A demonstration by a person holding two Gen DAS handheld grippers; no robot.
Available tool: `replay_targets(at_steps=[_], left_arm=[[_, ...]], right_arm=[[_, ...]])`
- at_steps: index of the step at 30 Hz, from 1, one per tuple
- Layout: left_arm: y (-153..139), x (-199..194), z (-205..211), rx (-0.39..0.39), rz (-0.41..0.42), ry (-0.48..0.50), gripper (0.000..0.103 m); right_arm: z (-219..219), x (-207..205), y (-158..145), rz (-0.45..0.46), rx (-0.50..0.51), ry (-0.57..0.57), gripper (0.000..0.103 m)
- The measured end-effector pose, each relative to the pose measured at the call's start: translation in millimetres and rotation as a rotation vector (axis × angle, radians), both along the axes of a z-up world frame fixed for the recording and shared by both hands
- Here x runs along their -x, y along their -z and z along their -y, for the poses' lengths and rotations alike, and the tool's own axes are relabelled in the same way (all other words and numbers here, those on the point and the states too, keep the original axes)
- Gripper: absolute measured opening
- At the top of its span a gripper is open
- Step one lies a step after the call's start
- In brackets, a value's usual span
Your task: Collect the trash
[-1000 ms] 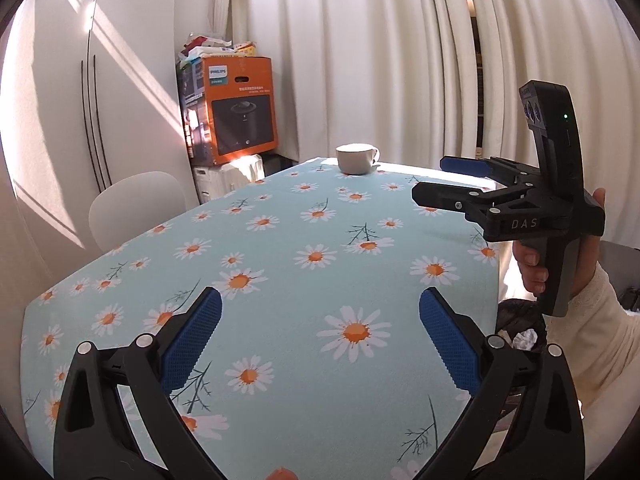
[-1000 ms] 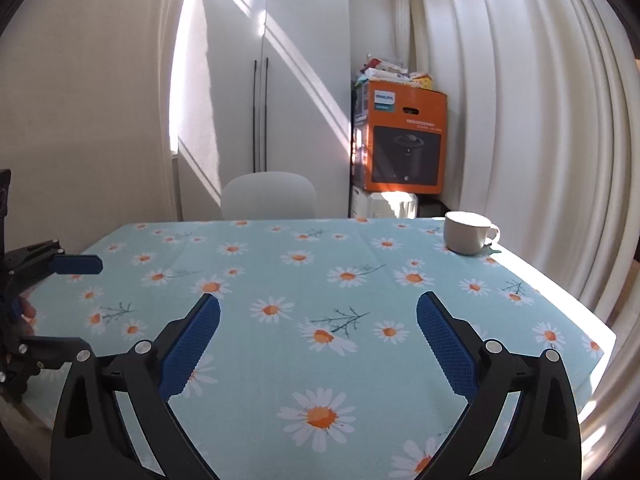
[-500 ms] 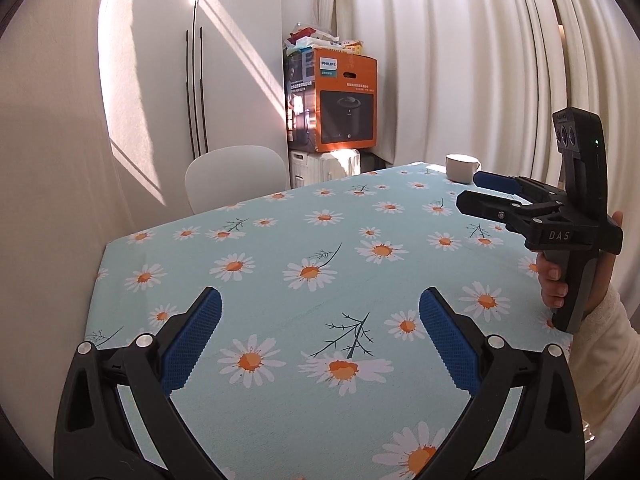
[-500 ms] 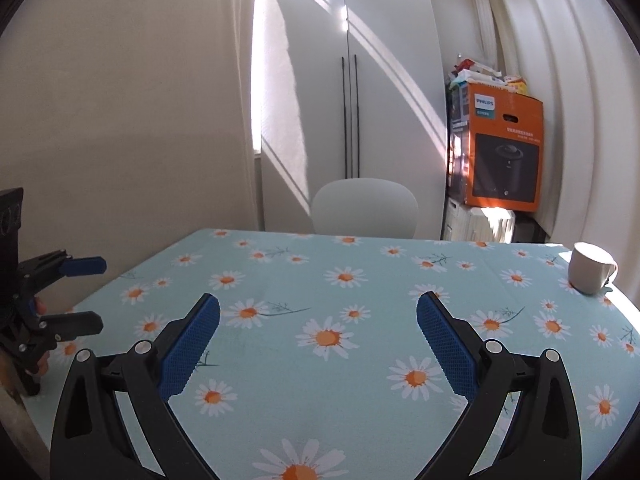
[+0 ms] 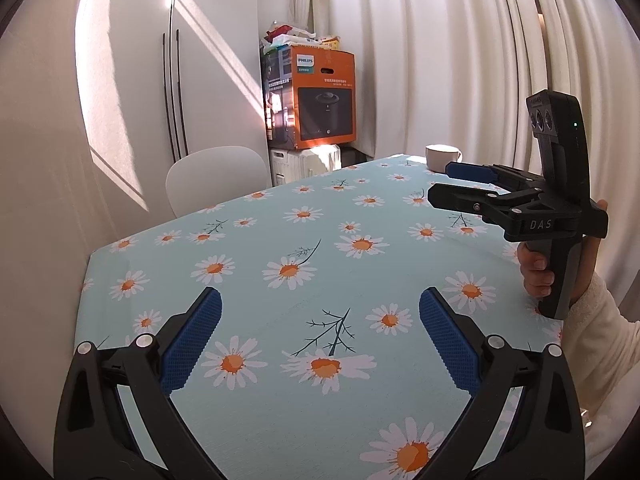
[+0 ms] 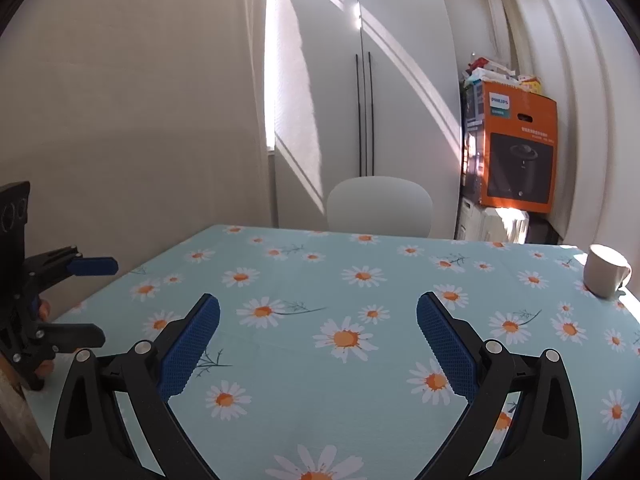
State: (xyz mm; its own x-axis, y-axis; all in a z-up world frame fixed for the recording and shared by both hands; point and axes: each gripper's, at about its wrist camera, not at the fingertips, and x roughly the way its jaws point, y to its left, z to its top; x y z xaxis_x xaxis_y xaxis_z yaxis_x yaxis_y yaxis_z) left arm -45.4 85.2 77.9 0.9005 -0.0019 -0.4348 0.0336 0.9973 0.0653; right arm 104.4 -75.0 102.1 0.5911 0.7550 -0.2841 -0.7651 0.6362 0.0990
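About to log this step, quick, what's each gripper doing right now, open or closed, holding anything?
Left gripper: open, holding nothing, over the daisy tablecloth.
Right gripper: open, holding nothing.

One bench (image 6: pixel 400 280) under a daisy-print cloth. One white mug (image 6: pixel 606 270) stands on it, near the corner closest to the orange box (image 6: pixel 516 156), also one. One white chair (image 6: pixel 380 206) stands behind the bench, left of that box. Two grippers: left gripper (image 5: pixel 320 342), right gripper (image 6: pixel 318 340).
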Motion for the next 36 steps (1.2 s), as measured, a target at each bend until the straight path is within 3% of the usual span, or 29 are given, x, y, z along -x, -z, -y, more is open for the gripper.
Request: replay_targets(at_steps=[36], left_arm=[[-0.5,2.1,-2.2,0.02,0.002,-0.011,0.097]], right_arm=[[-0.1,1.4,-0.1,0.018,0.01,-0.027,0.095]])
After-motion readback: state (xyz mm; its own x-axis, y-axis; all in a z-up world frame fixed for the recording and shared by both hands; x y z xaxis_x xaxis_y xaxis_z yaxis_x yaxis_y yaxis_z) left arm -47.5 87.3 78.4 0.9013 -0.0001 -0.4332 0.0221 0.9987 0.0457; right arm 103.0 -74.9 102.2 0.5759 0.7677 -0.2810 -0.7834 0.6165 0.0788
